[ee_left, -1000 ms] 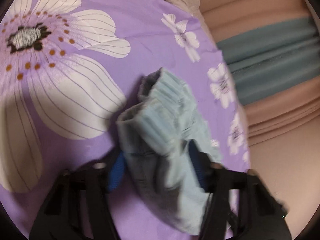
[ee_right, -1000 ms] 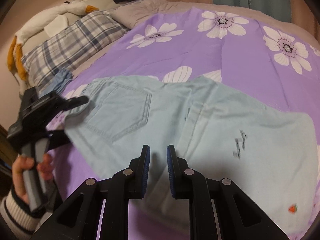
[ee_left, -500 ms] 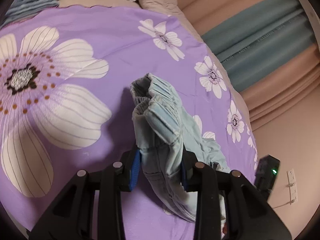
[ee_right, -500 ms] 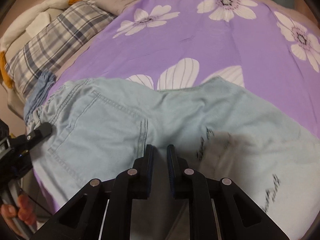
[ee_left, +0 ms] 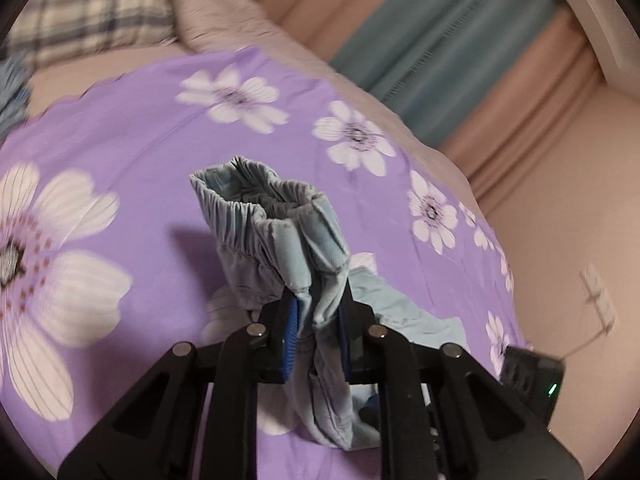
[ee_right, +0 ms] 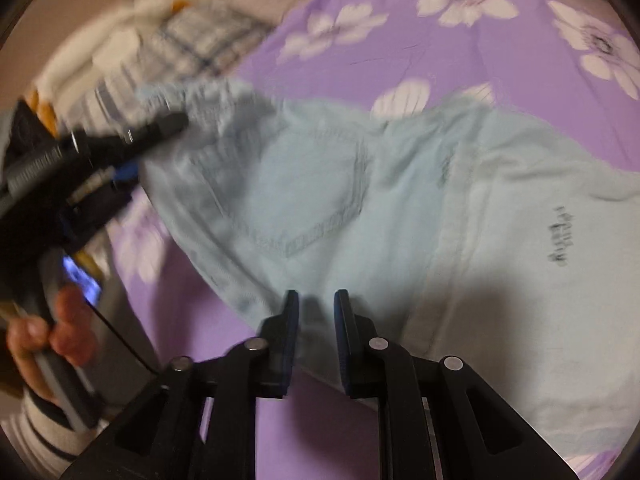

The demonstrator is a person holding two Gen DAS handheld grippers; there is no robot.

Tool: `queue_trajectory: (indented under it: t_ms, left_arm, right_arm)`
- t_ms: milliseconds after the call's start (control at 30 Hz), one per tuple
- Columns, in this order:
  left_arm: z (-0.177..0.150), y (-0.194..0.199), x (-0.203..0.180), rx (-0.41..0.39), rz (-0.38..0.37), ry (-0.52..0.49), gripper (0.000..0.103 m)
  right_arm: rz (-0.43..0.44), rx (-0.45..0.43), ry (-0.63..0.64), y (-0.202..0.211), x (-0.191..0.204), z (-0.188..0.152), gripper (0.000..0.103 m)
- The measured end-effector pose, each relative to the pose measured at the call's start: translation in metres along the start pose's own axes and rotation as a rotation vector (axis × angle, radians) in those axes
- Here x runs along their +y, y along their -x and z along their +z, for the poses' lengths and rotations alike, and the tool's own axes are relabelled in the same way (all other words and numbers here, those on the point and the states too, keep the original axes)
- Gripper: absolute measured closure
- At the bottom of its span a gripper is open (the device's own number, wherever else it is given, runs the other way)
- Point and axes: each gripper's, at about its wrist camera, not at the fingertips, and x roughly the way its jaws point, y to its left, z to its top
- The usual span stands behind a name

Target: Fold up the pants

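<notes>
Left gripper point(ee_left: 316, 326) is clamped on the bunched waistband of the pants point(ee_right: 360, 208), elastic edge sticking up ahead of the fingertips, the rest trailing down and right of the fingers onto the sheet point(ee_left: 120, 152). Right gripper point(ee_right: 316, 320): narrow gap between the fingers, and I can't tell if there's fabric in it; the pants edge runs right at the tips, so it may be pinching the edge or just resting there. Pants lie spread ahead of the right fingers, back pocket point(ee_right: 308, 192) just ahead-left, printed text further right. Risks: the left grip is on a thick wad, several layers, so a sideways pull could let the inner layers slip out and leave only one layer held, which skews the fold. If the right fingers have nothing, the far side won't follow and the pants drag into a twist instead of folding flat. The sheet is loose under everything and could get pinched along with the denim. Frames are motion-blurred, so fine contact is a guess. Around: pillow point(ee_left: 100, 8) ahead-left of the left fingers, curtain point(ee_left: 460, 52) ahead-right beyond the bed edge, wall outlet point(ee_left: 596, 296) far right. Nothing sits on the sheet in the fold path; the bed edge close behind the right fingers is the only limit.
</notes>
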Motion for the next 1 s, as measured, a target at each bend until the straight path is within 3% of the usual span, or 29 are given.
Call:
queue_trajectory:
  t_ms: [133,267,333,400,600,667,767,900,967,1000]
  left_arm:
    - [-0.002,-0.013,-0.033,0.032,-0.021,-0.111,0.09]
    - [-0.014,-0.023,-0.07,0.062,-0.043,-0.241,0.09]
    - [-0.023,-0.03,-0.088,0.086,-0.054,-0.305,0.09]
    - [-0.035,-0.038,-0.103,0.117,-0.067,-0.364,0.09]
    - [-0.079,-0.069,-0.133,0.256,-0.077,-0.526,0.084]
    - [-0.092,-0.079,-0.134,0.32,-0.079,-0.543,0.078]
    - [-0.106,-0.083,-0.131,0.36,-0.08,-0.556,0.072]
    - [-0.108,-0.073,-0.117,0.384,-0.104,-0.507,0.061]
    - [-0.105,-0.06,-0.104,0.374,-0.103,-0.478,0.06]
    - [-0.106,-0.055,-0.102,0.372,-0.103,-0.465,0.06]
  right_arm:
    - [0.101,-0.126,-0.19,0.03,-0.039,0.002,0.052]
    - [0.294,-0.221,-0.367,0.046,-0.078,-0.004,0.051]
    - [0.454,-0.3,-0.469,0.054,-0.098,-0.009,0.032]
    - [0.55,-0.352,-0.567,0.054,-0.108,-0.012,0.024]
    - [0.661,-0.368,-0.675,0.043,-0.117,-0.013,0.022]
    - [0.656,-0.372,-0.693,0.042,-0.121,-0.008,0.02]
    - [0.564,-0.311,-0.734,0.037,-0.131,-0.013,0.019]
    - [0.406,-0.254,-0.681,0.035,-0.13,-0.013,0.019]
    - [0.35,-0.236,-0.646,0.036,-0.127,-0.011,0.024]
    - [0.317,-0.225,-0.628,0.036,-0.125,-0.009,0.033]
